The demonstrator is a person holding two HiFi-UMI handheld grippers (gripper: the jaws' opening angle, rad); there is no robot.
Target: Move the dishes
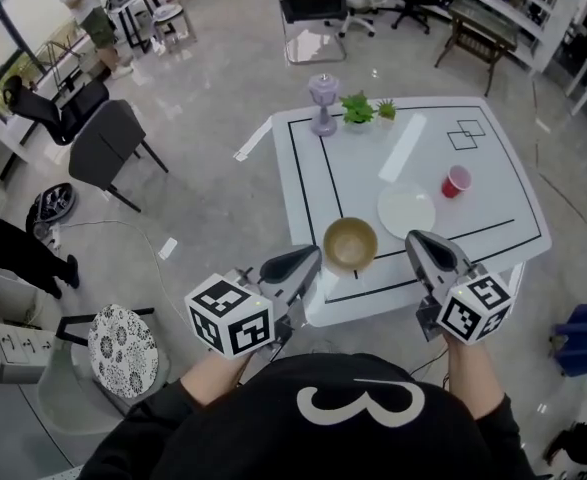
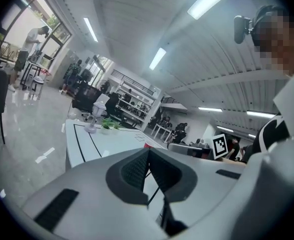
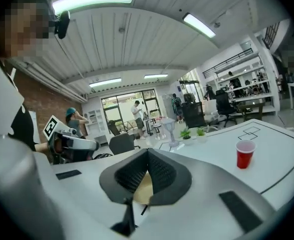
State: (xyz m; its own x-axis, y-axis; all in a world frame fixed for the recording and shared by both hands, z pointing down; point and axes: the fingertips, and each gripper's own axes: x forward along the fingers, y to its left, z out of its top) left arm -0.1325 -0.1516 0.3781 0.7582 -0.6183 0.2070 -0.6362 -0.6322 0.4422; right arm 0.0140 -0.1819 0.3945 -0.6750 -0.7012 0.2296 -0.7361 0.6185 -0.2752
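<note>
- Left gripper [image 1: 298,263] and right gripper [image 1: 428,248]: jaws pressed together, nothing held, both at lower centre of frame.
- Bowl [image 1: 350,245] stands between them near the table [image 1: 373,158] edge, with the plate [image 1: 406,211] just up and right.
- Open the jaws before approaching.
- Pinch the bowl's rim squarely and lift level.

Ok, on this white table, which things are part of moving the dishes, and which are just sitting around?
For the job:
- round tan bowl
- round white plate
- perhaps the red plastic cup

Just lying about:
- lavender goblet-shaped ornament
- two small green potted plants
</note>
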